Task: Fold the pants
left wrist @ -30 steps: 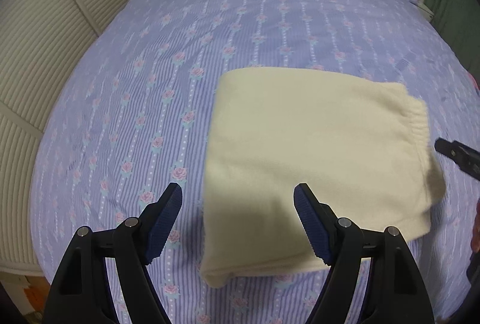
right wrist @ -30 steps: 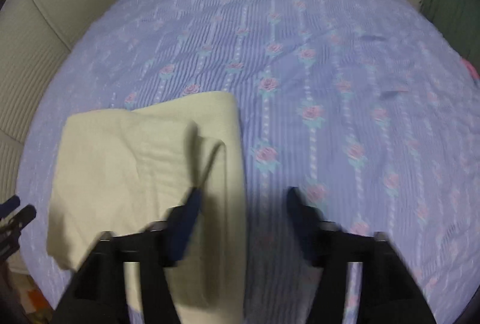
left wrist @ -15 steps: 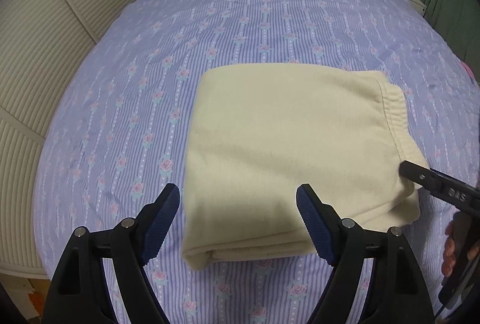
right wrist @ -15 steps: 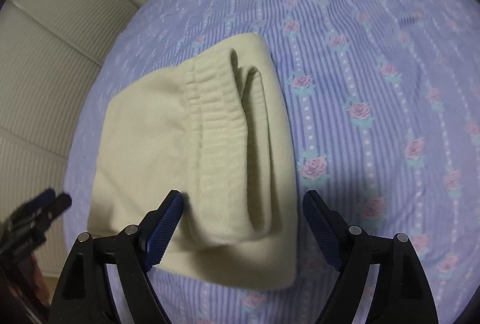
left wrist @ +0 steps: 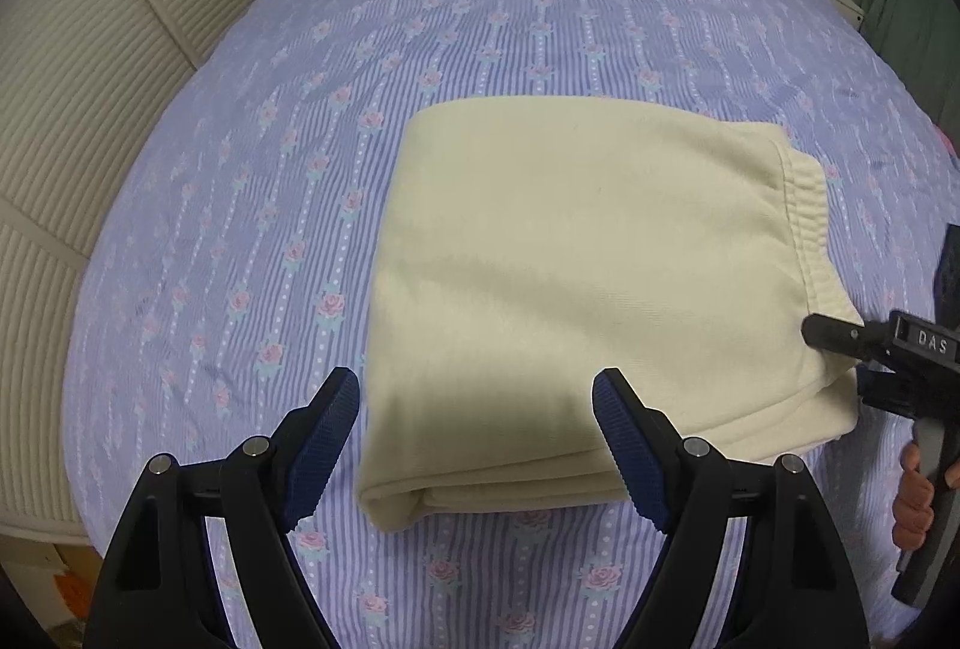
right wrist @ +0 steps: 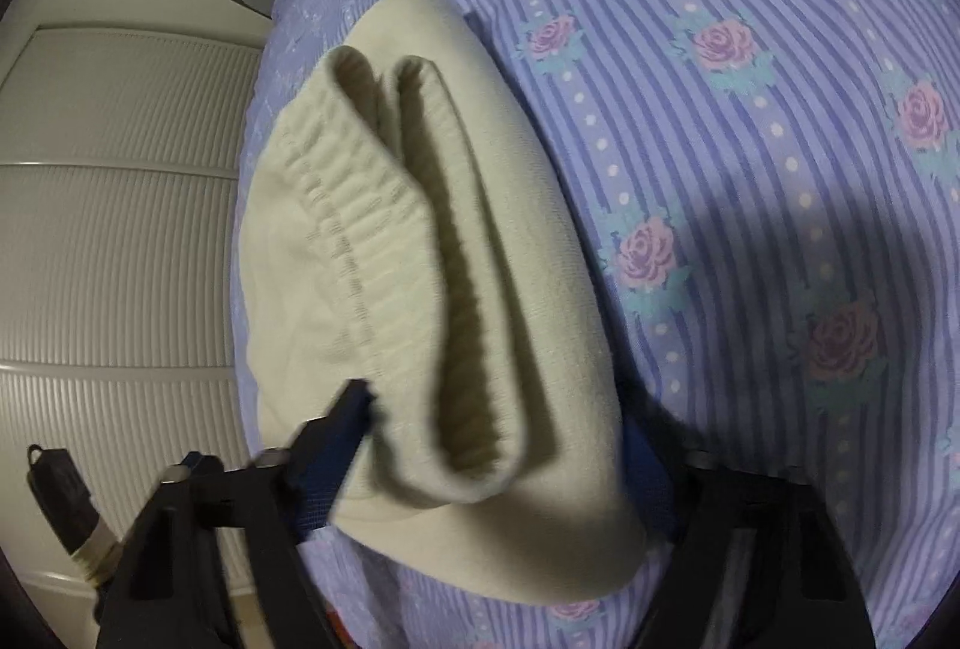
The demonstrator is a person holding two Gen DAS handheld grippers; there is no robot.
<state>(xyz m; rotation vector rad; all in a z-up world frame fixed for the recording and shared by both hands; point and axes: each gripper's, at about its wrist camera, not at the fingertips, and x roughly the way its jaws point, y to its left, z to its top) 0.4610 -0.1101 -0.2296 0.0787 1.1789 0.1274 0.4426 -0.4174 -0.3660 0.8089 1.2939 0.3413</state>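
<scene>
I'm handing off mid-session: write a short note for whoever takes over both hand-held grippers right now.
Left hand-held gripper: open, empty, hovering at the near folded edge of the cream pants.
Right hand-held gripper: open, fingers straddling the waistband end, not clamped.
Pants lie folded into a flat rectangle on the floral bedsheet.
Done: main folds.
Left: probably one last fold or tidy from the waistband side; judge first.

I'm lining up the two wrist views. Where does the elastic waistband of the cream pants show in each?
Left wrist: waistband on the right edge of the folded pants.
Right wrist: centre-left, facing the camera, between the right gripper fingers.
Shared landmark: rose-print bedsheet.
</scene>
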